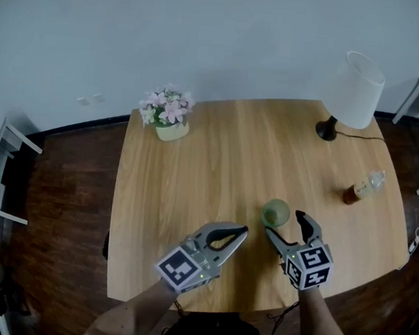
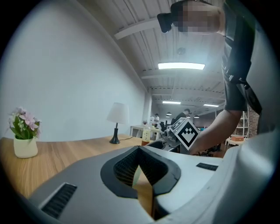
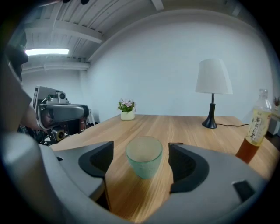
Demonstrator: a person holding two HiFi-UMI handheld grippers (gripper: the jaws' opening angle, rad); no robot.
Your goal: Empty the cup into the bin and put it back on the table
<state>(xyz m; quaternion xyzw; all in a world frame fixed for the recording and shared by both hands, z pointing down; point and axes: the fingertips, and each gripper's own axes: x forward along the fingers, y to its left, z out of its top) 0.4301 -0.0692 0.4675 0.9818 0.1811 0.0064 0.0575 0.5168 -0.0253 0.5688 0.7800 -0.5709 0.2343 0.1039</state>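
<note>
Pale wooden tabletop (image 1: 192,191) carries a white pot of pink flowers (image 1: 169,116), the left gripper (image 1: 243,232) with fingers together on nothing, and the frosted green glass cup (image 1: 275,212) near the front edge, upright, mouth up, long axis vertical. Only the right gripper view shows the right gripper's (image 1: 284,223) fingers spread either side of that cup without touching; the left gripper view misses the cup, whose contents cannot be made out.

You've got a pot of pink flowers (image 1: 167,113) far left, a white-shaded lamp (image 1: 354,91) far right, and a bottle of brown drink (image 1: 364,187) upright nearer you
</note>
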